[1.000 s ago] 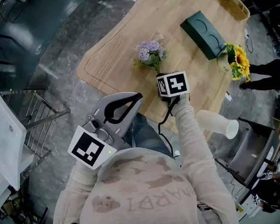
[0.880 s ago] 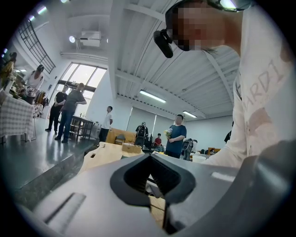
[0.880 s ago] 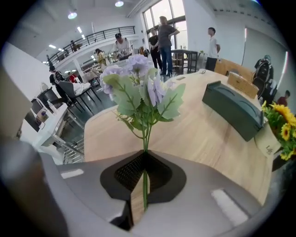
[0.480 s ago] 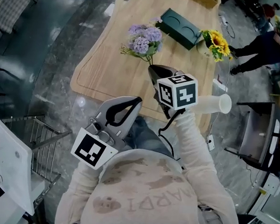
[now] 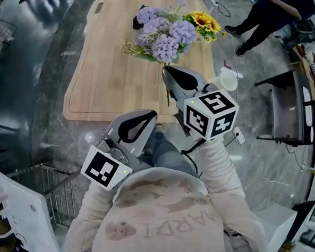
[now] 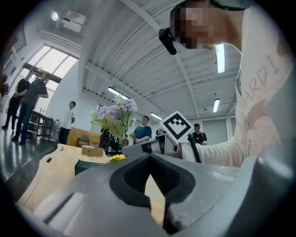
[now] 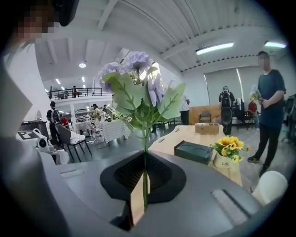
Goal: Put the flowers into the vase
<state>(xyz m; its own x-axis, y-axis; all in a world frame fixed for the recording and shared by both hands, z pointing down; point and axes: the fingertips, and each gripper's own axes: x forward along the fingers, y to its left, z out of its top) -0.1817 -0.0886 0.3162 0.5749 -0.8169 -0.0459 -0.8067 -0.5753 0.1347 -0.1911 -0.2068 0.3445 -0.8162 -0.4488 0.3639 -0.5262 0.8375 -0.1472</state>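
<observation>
A bunch of purple flowers (image 5: pixel 165 35) with green leaves is held up over the wooden table (image 5: pixel 104 77). My right gripper (image 5: pixel 167 72) is shut on its stem. In the right gripper view the thin green stem (image 7: pixel 144 162) runs up from between the jaws to the blooms (image 7: pixel 136 65). The white vase (image 5: pixel 227 79) lies on its side at the table's right edge, right of the right gripper, and shows low at the right as the vase (image 7: pixel 270 186). My left gripper (image 5: pixel 150 115) is shut and empty, close to my body, its jaws (image 6: pixel 151 170) pointing at the flowers (image 6: pixel 116 115).
A pot of yellow sunflowers (image 5: pixel 205 22) and a dark green box (image 7: pixel 194 151) stand at the table's far end. People stand to the right of the table (image 5: pixel 271 12). A wire rack (image 5: pixel 52 196) and a white board (image 5: pixel 13 215) are on the floor at my lower left.
My right gripper has lifted the purple flowers off the table and raised them towards me. The left gripper has stayed in place, shut.
</observation>
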